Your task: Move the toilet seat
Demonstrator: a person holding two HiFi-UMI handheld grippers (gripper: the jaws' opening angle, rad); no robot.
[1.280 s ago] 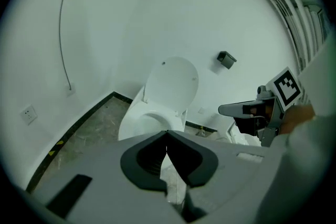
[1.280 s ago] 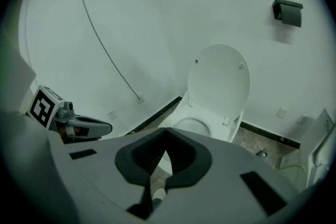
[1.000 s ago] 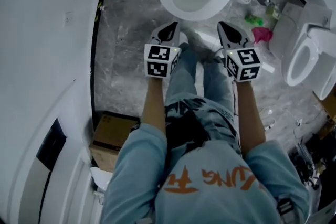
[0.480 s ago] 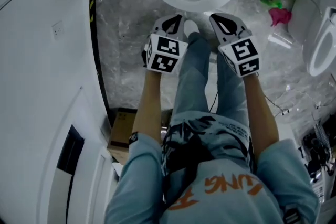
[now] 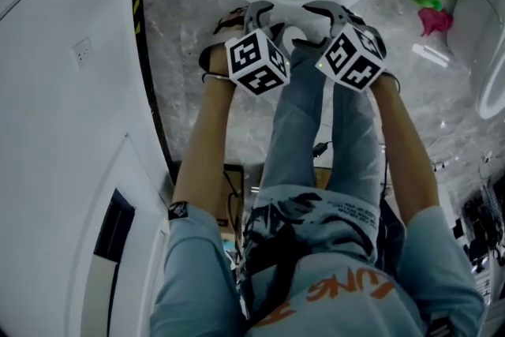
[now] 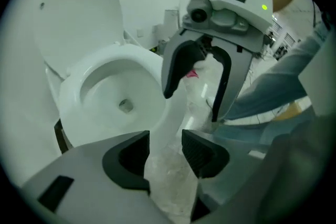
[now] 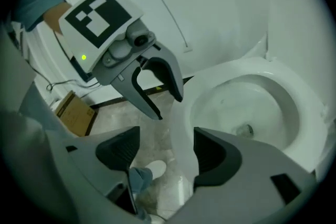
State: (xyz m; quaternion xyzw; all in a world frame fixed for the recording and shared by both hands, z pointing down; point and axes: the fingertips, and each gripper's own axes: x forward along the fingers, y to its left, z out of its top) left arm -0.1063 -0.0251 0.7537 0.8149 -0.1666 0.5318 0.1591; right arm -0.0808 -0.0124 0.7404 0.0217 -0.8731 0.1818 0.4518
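The left gripper [image 6: 165, 145] is released: its jaws stand apart, and the white front edge of the toilet bowl [image 6: 123, 105] runs up between them without either pad pressing on it. The right gripper [image 7: 167, 147] is likewise released, jaws apart, with the same front edge passing between them nearer the pad on the bowl side. In the head view both grippers sit side by side at the front of the bowl, left gripper toward the bowl's left front, right gripper toward its right front, tips pointing at the rim. The toilet seat [image 6: 71, 93] appears to lie down flat on the bowl as a white ring around the opening; the lid [image 6: 73, 18] stands raised behind the bowl. Whether the edge between the jaws is the seat itself or the bowl rim beneath it cannot be determined. A grey marble floor [image 5: 189, 51] surrounds the bowl, and a cardboard box [image 7: 76, 110] sits on the floor well away from the bowl's front, by the wall. Step in hand, as judged: approach and alignment for the grasp; the seat is not yet gripped. The next move calls for setting one jaw above and one below the seat's front lip only, clamping, then pivoting the seat up about its rear hinge toward the lid, both grippers rising evenly.
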